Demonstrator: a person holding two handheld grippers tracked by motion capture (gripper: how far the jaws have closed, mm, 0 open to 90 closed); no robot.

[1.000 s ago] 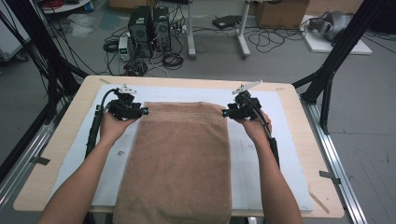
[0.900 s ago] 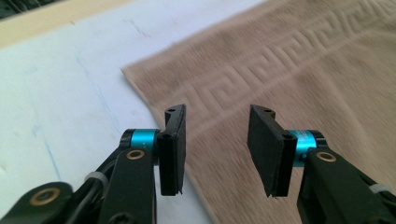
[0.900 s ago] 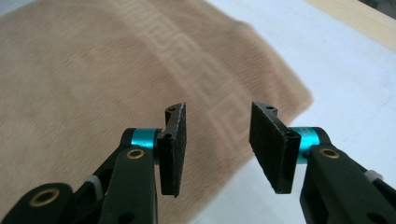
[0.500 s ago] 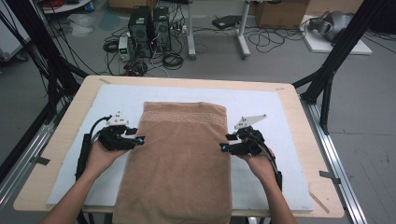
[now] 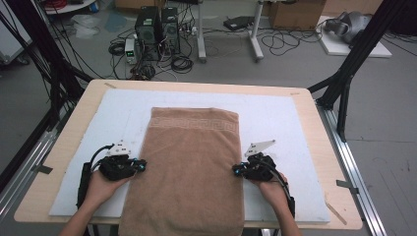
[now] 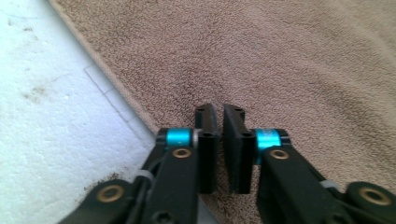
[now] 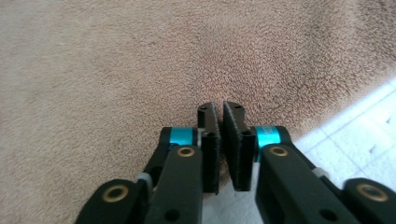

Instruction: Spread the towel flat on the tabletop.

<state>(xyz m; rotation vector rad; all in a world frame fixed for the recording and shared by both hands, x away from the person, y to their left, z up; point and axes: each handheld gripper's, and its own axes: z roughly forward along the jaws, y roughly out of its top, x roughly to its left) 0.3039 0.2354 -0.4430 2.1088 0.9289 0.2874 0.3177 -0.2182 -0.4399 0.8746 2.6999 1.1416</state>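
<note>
brown towel (image 5: 189,167) lies folded lengthwise on the white mat (image 5: 275,118), centre of the high view, its near end hanging over the table (image 5: 314,103) edge at the bottom. my left gripper (image 5: 139,167) sits at the towel's left edge, lower left of frame; my right gripper (image 5: 237,170) at its right edge, lower right. in each gripper view the jaws have just closed, pinched on the towel's edge (image 6: 140,116) with hardly a gap.
</note>
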